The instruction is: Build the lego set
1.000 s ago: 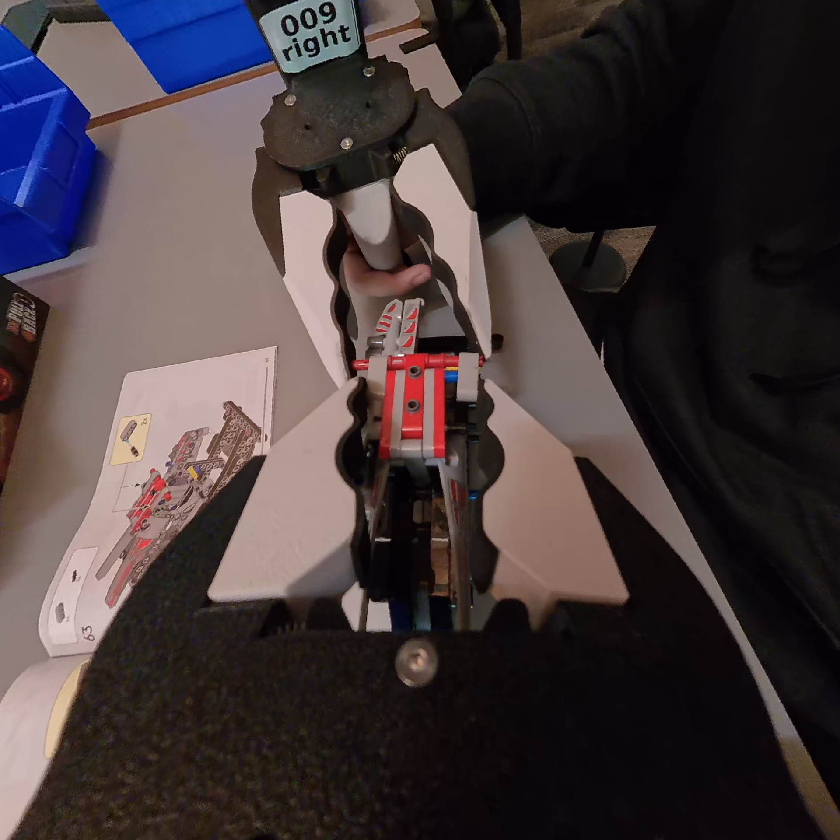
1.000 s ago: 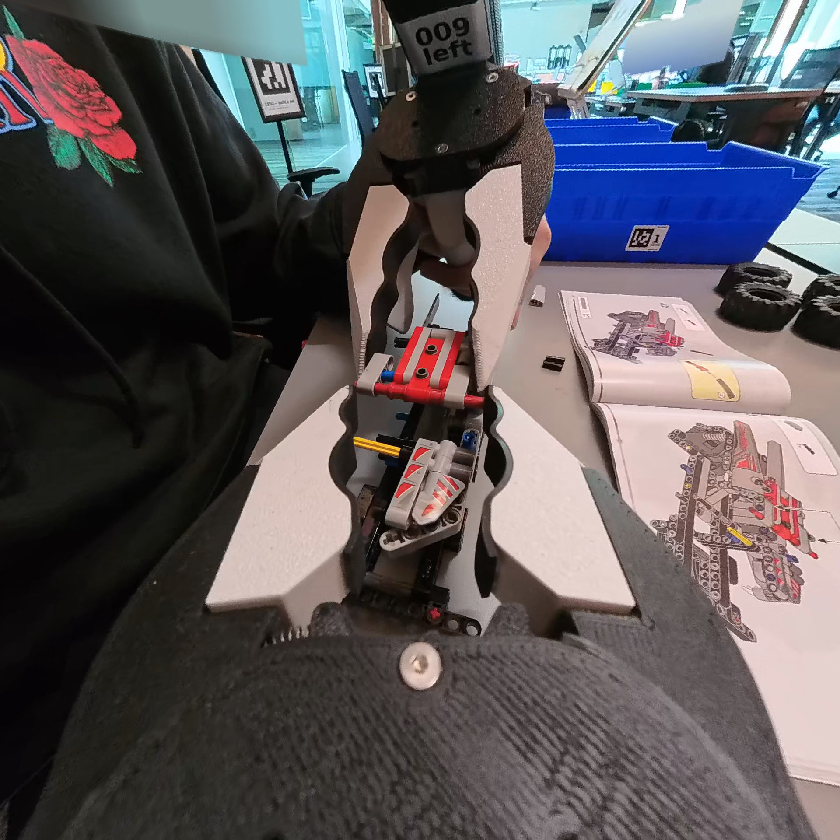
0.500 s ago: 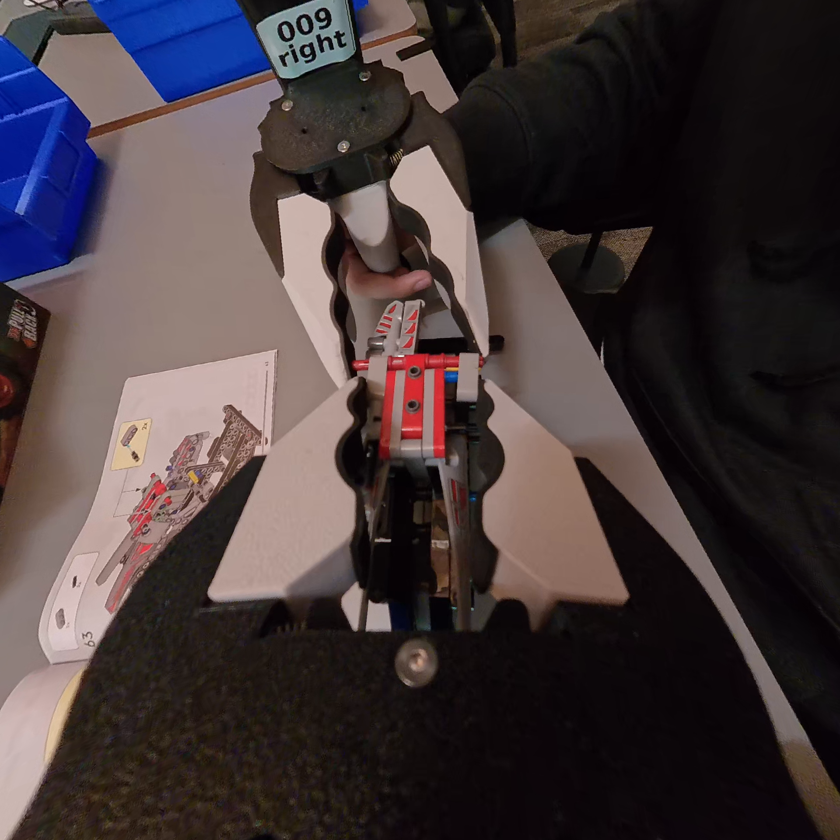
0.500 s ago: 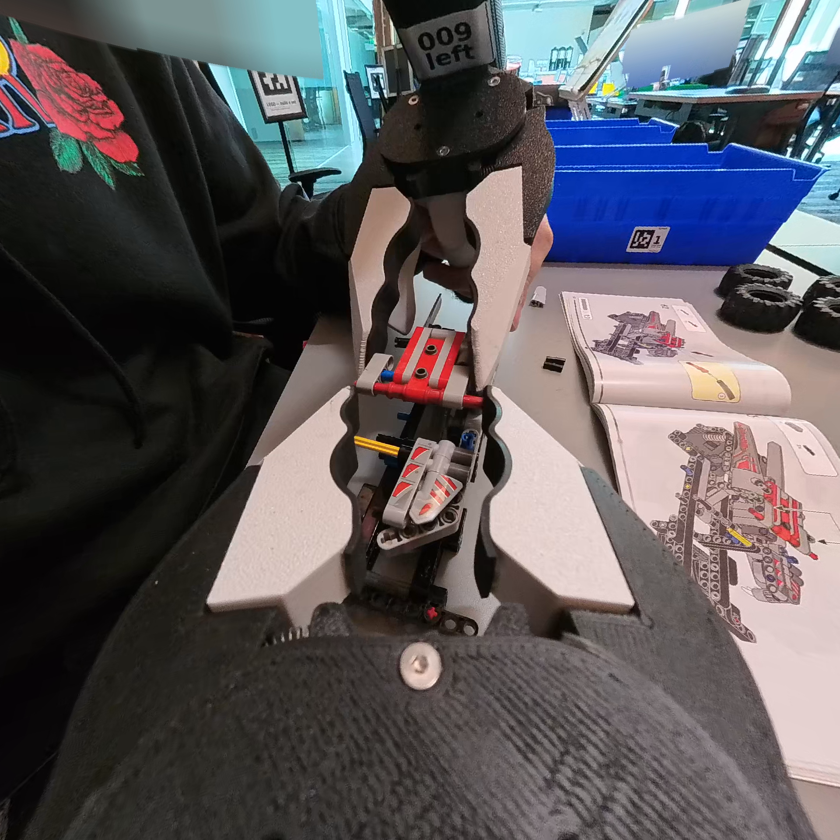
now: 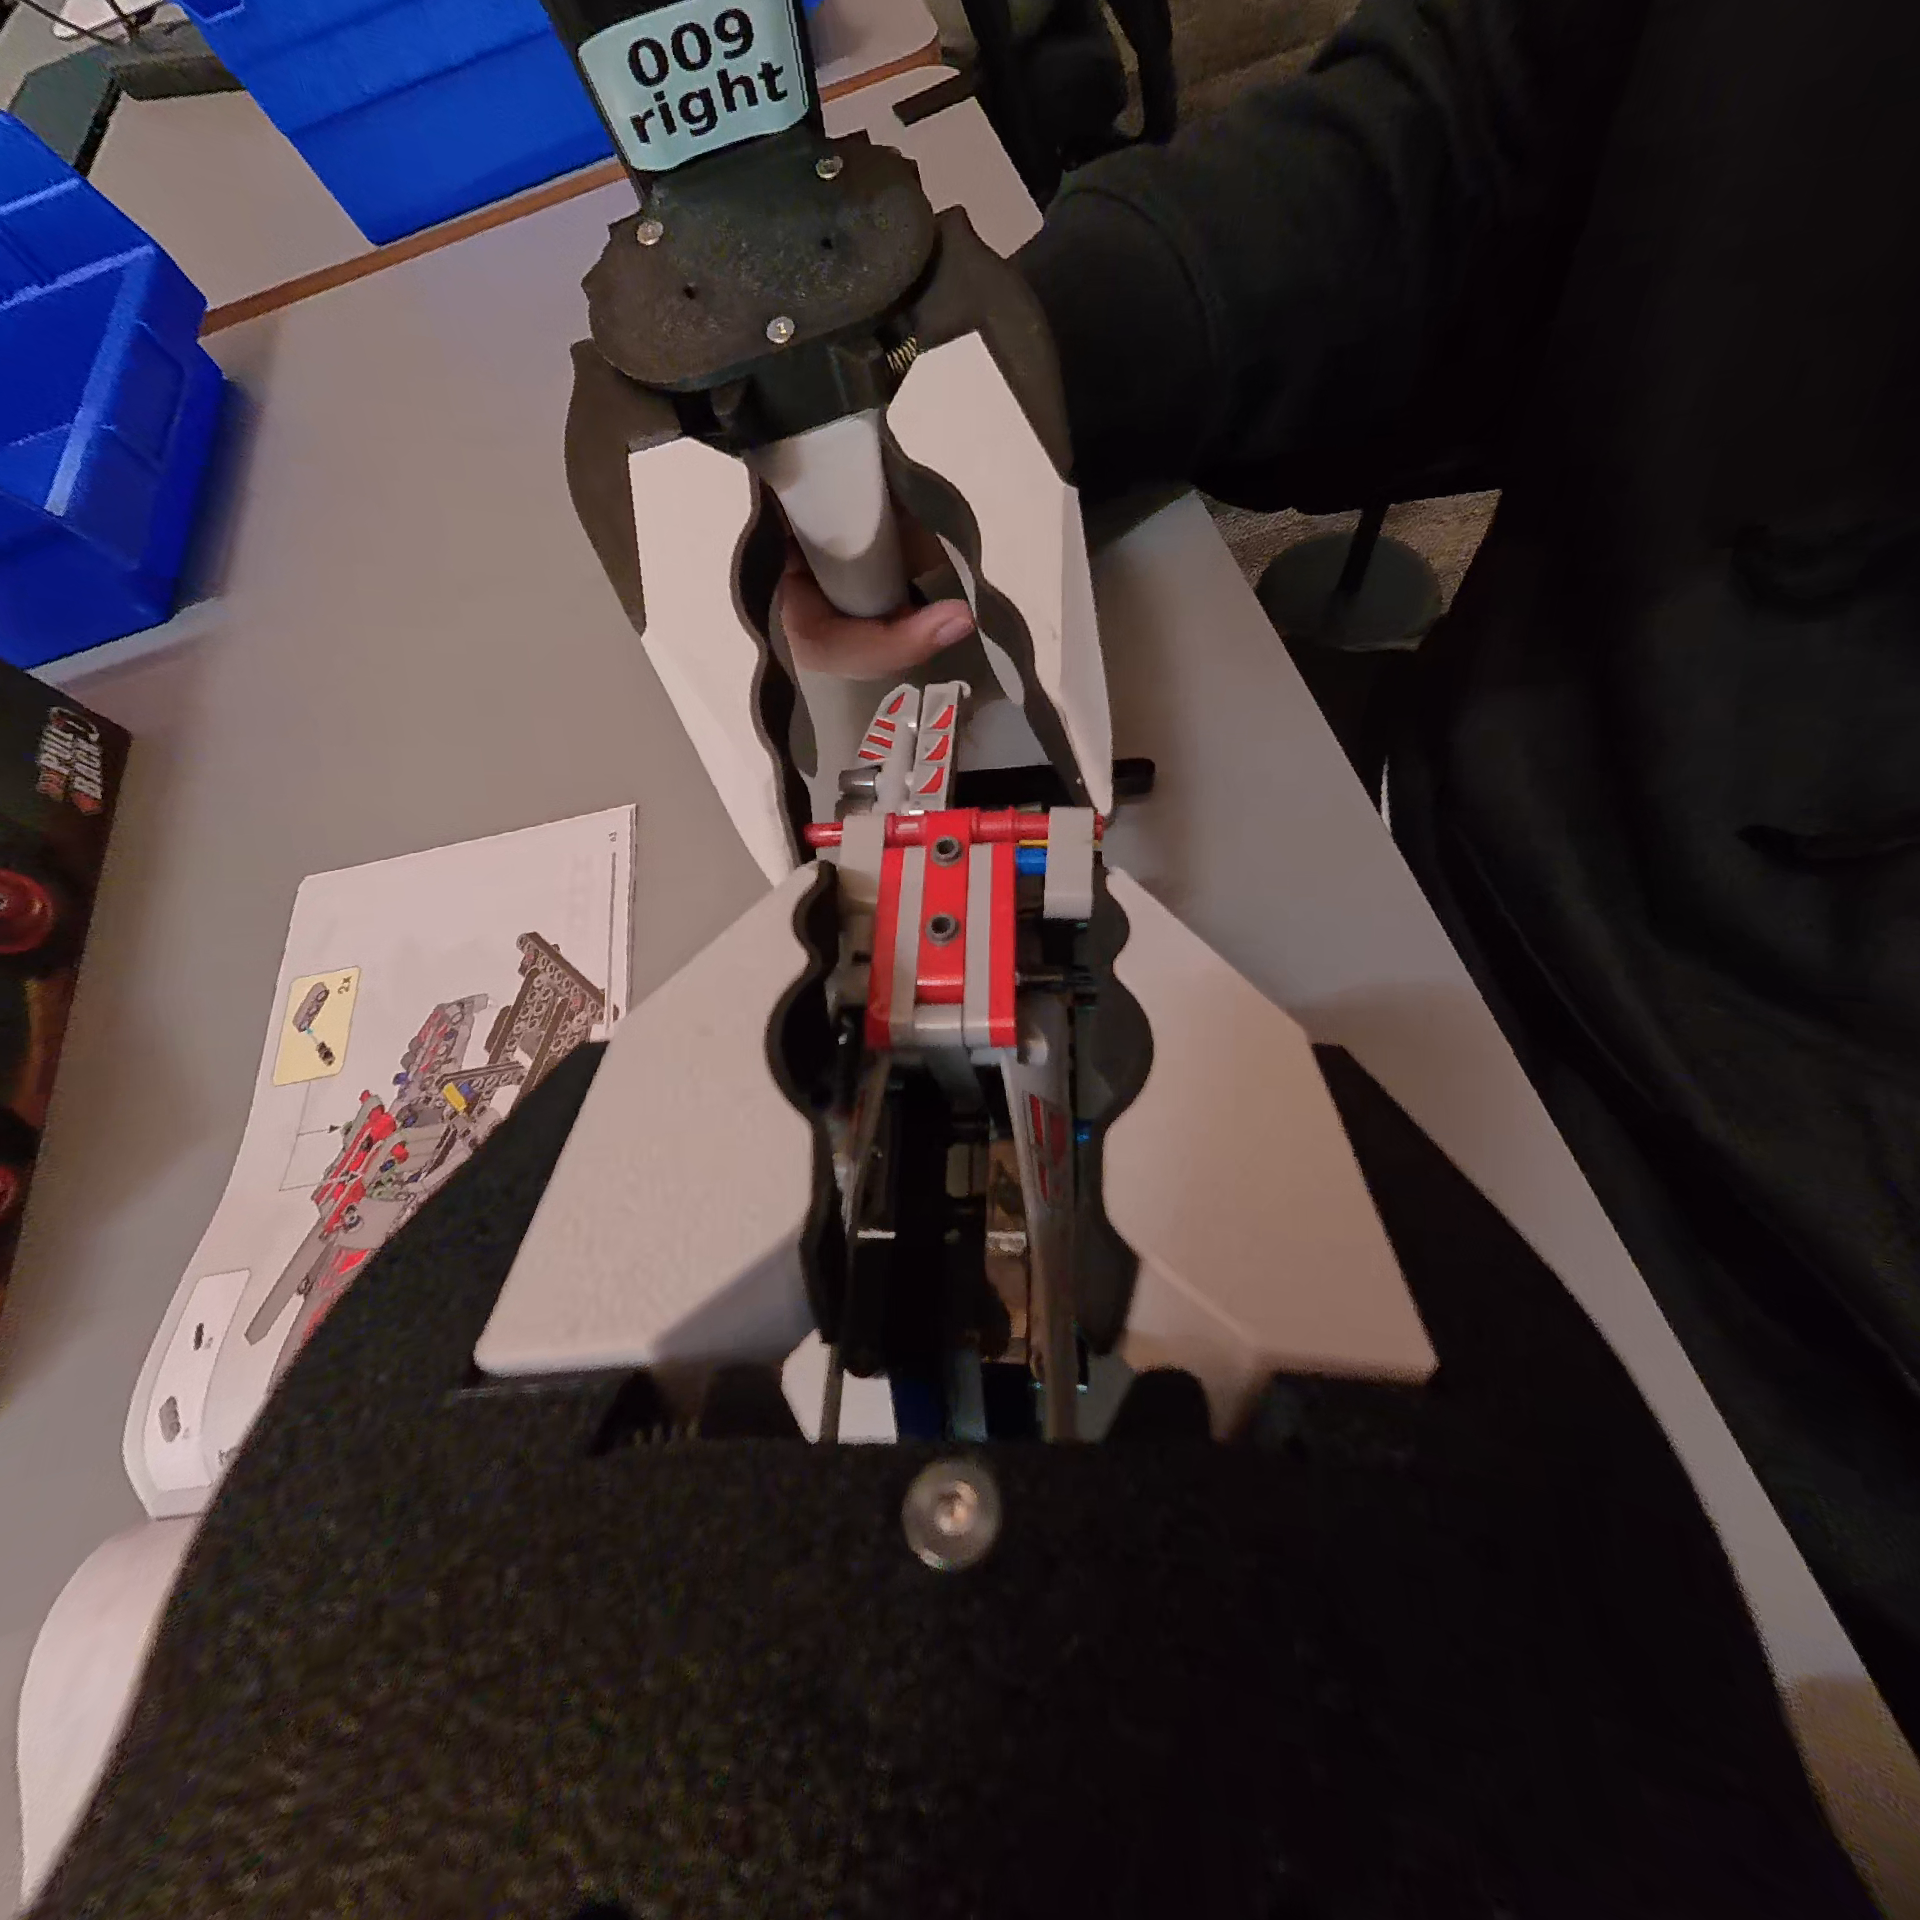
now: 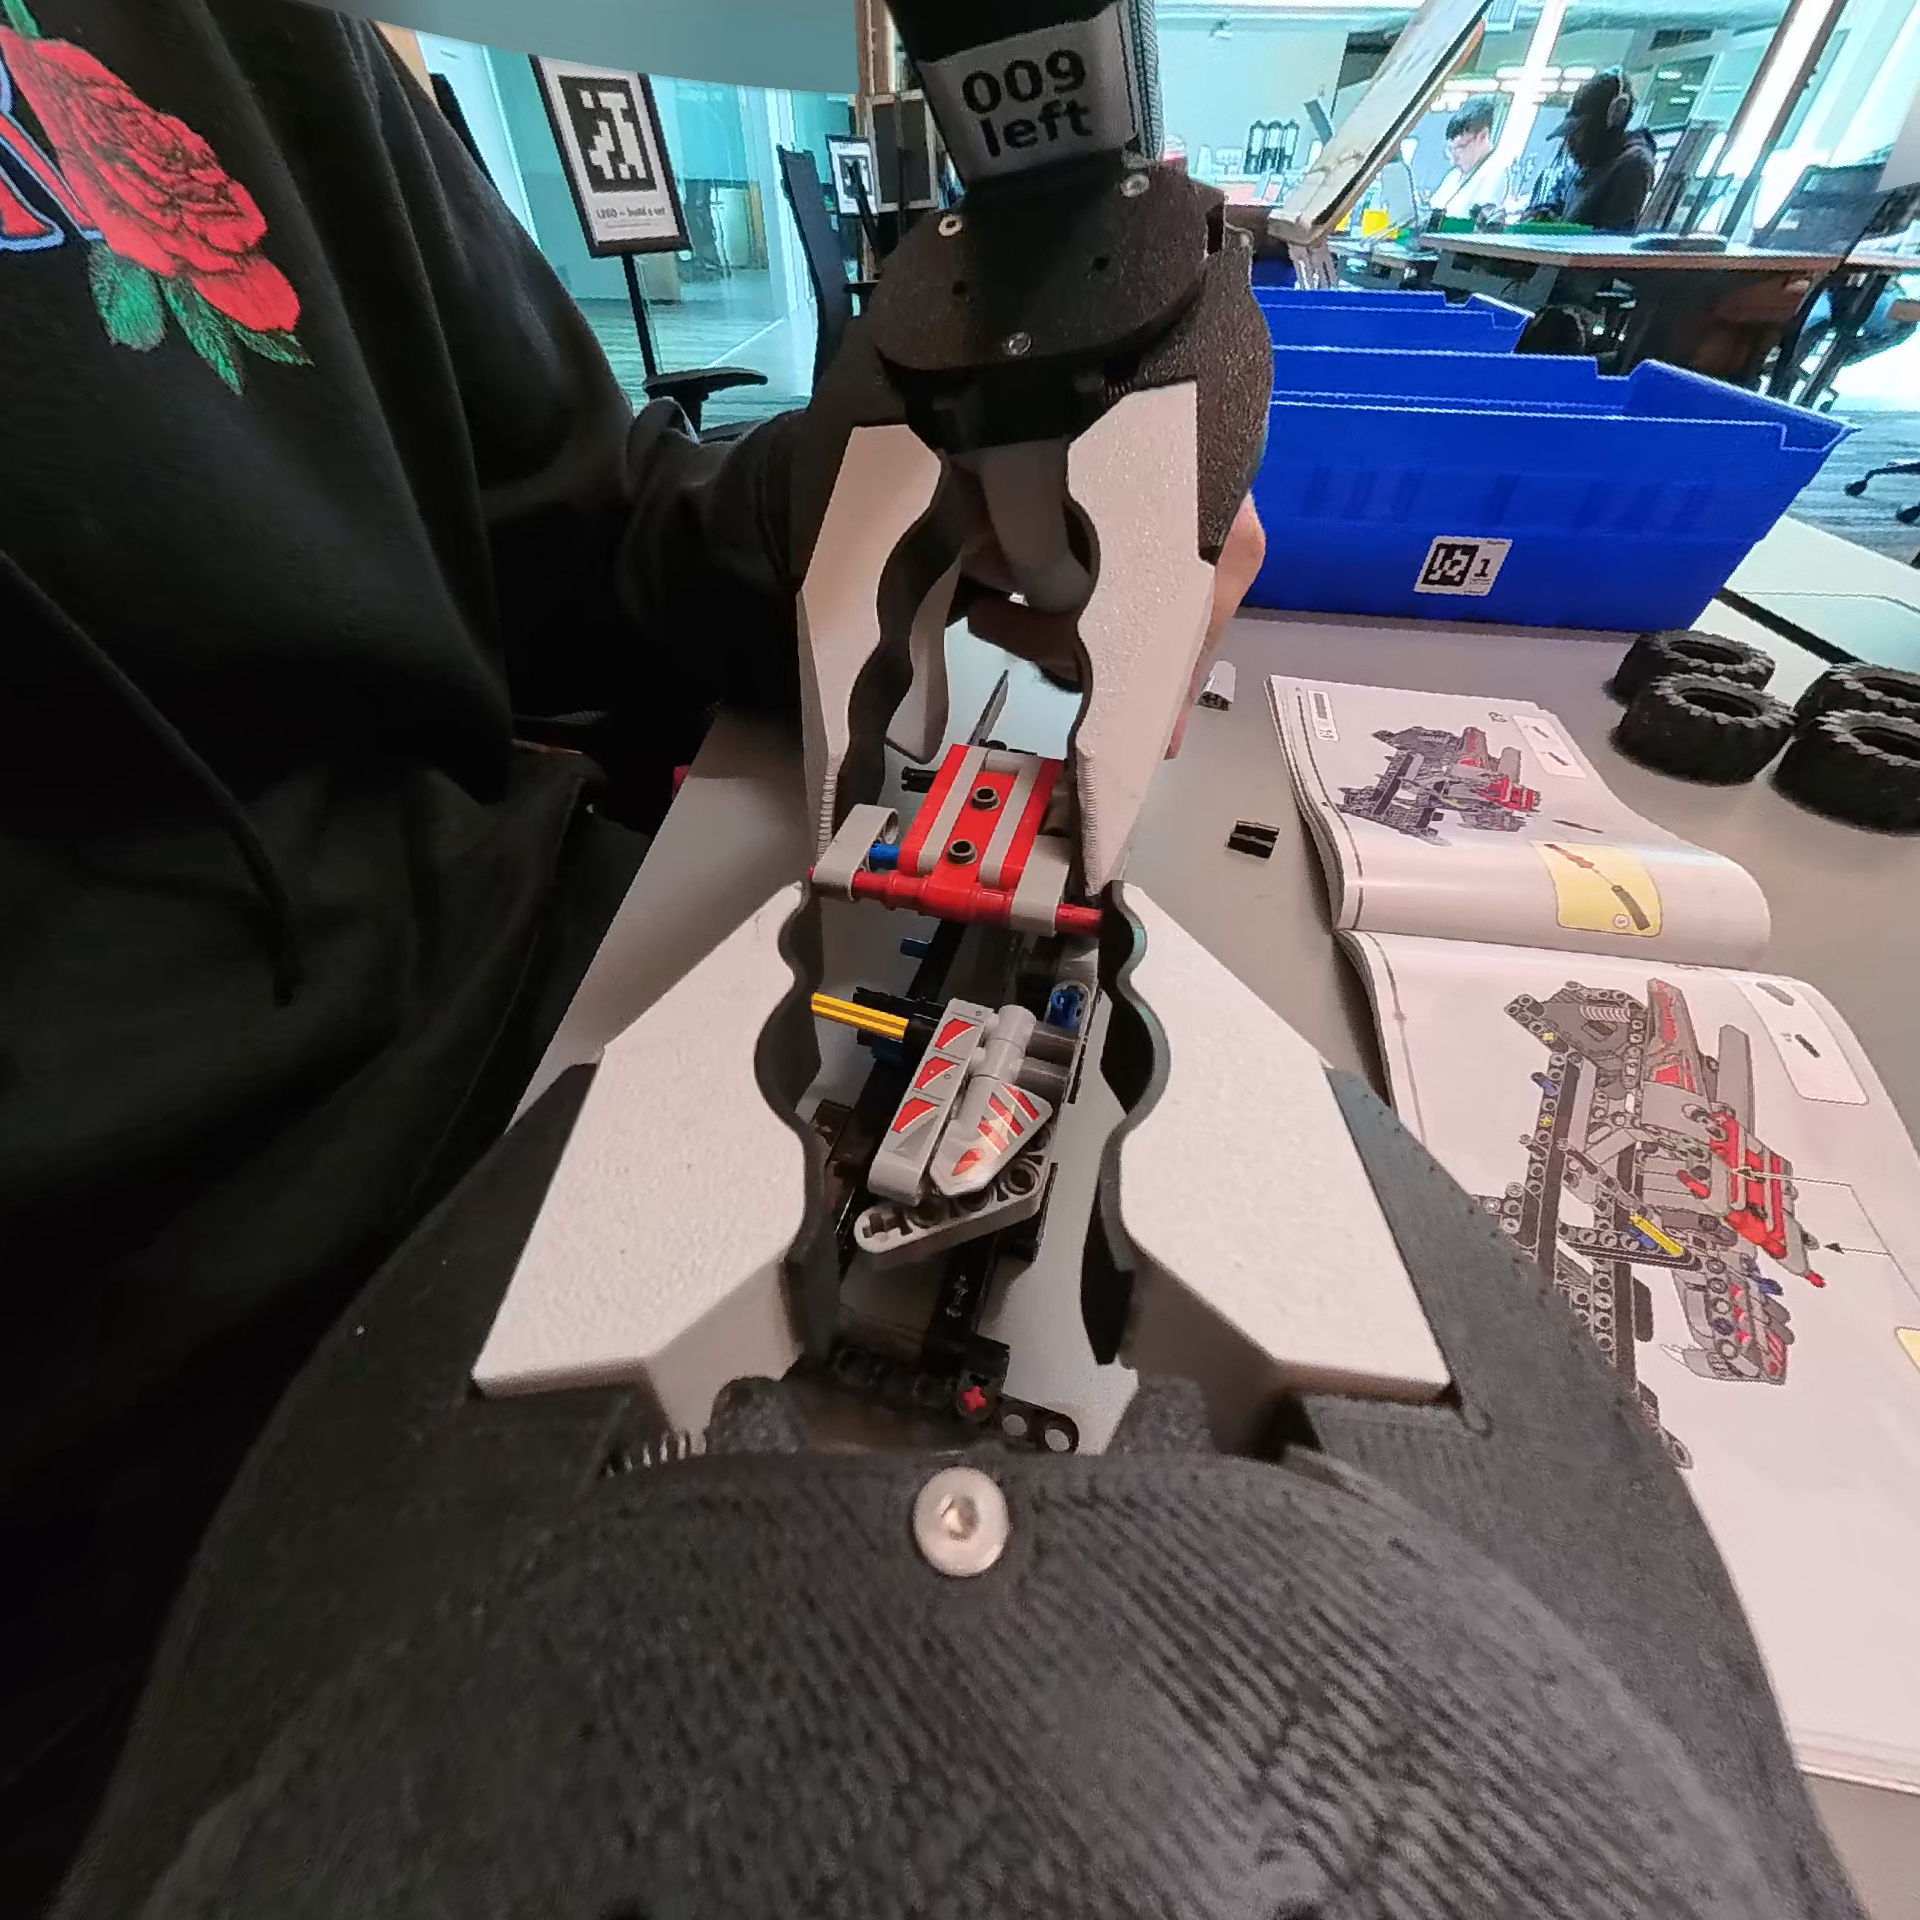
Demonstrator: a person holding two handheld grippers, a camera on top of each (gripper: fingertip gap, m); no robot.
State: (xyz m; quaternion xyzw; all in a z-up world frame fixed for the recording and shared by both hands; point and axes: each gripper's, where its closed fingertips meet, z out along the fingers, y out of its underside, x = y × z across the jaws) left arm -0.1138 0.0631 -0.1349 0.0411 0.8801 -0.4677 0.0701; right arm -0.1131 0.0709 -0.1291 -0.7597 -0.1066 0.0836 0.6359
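Observation:
A partly built lego model of red, grey and black beams hangs over the near edge of the grey table. It is held lengthwise between both grippers, which face each other tip to tip. My left gripper is shut on the end with the red striped panel. My right gripper is shut on the other end, where a grey and red nose piece lies between its fingers. The model also shows in the right wrist view. Each view shows the other gripper beyond it: the right and the left.
An open instruction booklet lies on the table and also shows in the left wrist view. Black tyres, a small black piece and blue bins stand farther back. A person in a black hoodie sits close by. The grippers are tip to tip, or close to it.

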